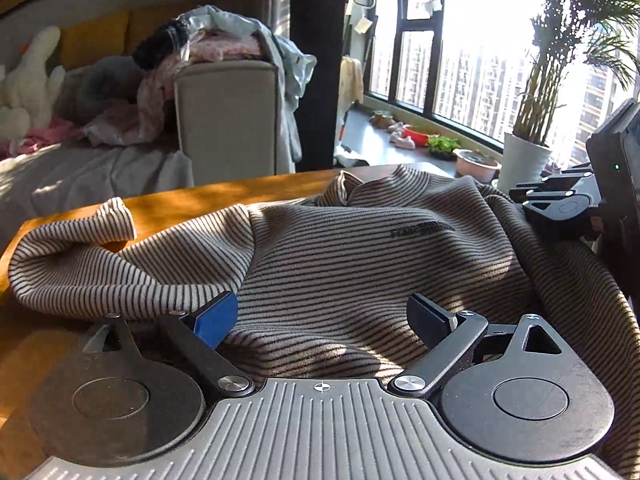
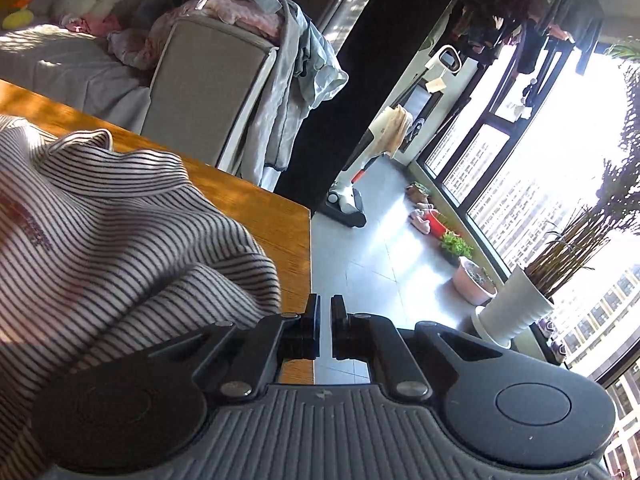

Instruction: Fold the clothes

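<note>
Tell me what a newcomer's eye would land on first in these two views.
The striped sweater dominates, spread rumpled over the wooden table, directly ahead of the wide-open left gripper. Next comes the glaring window with a potted palm beneath it, beyond the nearly closed right gripper at the table's edge.

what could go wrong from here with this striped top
1. The left gripper is open over the striped top, with a sleeve draped on its blue finger; closing now may pinch several layers together.
2. The right gripper sits nearly shut at the wooden table edge, holding nothing visible; cloth hanging there could slide off.
</note>
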Tool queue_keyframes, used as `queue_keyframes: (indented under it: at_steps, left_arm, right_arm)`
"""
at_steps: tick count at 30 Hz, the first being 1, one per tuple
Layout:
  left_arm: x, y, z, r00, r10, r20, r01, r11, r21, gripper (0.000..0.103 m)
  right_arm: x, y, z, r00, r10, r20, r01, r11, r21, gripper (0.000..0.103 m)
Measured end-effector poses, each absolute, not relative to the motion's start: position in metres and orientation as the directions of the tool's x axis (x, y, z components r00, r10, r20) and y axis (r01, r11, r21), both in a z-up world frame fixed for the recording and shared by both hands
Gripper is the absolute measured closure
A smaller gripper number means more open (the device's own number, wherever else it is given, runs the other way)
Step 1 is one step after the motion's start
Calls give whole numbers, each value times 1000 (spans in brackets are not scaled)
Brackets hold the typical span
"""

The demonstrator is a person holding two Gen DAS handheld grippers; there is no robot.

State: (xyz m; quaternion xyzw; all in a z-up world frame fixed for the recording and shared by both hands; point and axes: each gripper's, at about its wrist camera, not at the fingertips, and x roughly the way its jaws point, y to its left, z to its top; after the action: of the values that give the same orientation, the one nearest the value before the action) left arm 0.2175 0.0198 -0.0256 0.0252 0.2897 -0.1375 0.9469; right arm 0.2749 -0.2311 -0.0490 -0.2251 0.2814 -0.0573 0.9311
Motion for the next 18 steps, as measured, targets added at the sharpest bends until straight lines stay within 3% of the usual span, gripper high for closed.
queue_keyframes:
  at_steps: [3, 6, 8, 10, 14, 16, 17, 18]
  left_arm:
    - [200, 33, -25, 801, -205, -563, 237, 971, -17, 7]
    - [191, 43, -22, 810, -193, -554, 209, 977, -35, 4]
    - [190, 46, -18, 815, -198, -545, 206, 977, -48, 4]
    - [197, 46, -14, 808, -230, -542, 226, 971, -74, 4]
    - [219, 60, -4, 814, -286, -505, 225, 958, -180, 4]
    - [230, 70, -6, 807, -296, -511, 212, 953, -218, 4]
    - [237, 76, -10, 800, -266, -537, 177, 961, -213, 4]
    - [244, 82, -15, 791, -237, -564, 142, 968, -207, 4]
  right_arm:
    - [272, -246, -42, 827, -203, -524, 8, 936, -351, 98]
    - [251, -250, -22, 830, -71, -553, -18, 988, -155, 94]
    - [233, -245, -9, 833, 16, -552, -54, 997, -53, 84]
    - [216, -231, 1, 837, 93, -540, -113, 994, -3, 60]
    - [204, -204, 10, 823, 128, -553, -159, 987, -8, 41]
    - [209, -196, 1, 806, 115, -581, -157, 987, -22, 42]
    - [212, -193, -6, 796, 109, -596, -162, 986, -37, 49]
    - [214, -189, -13, 781, 110, -614, -181, 982, -55, 83]
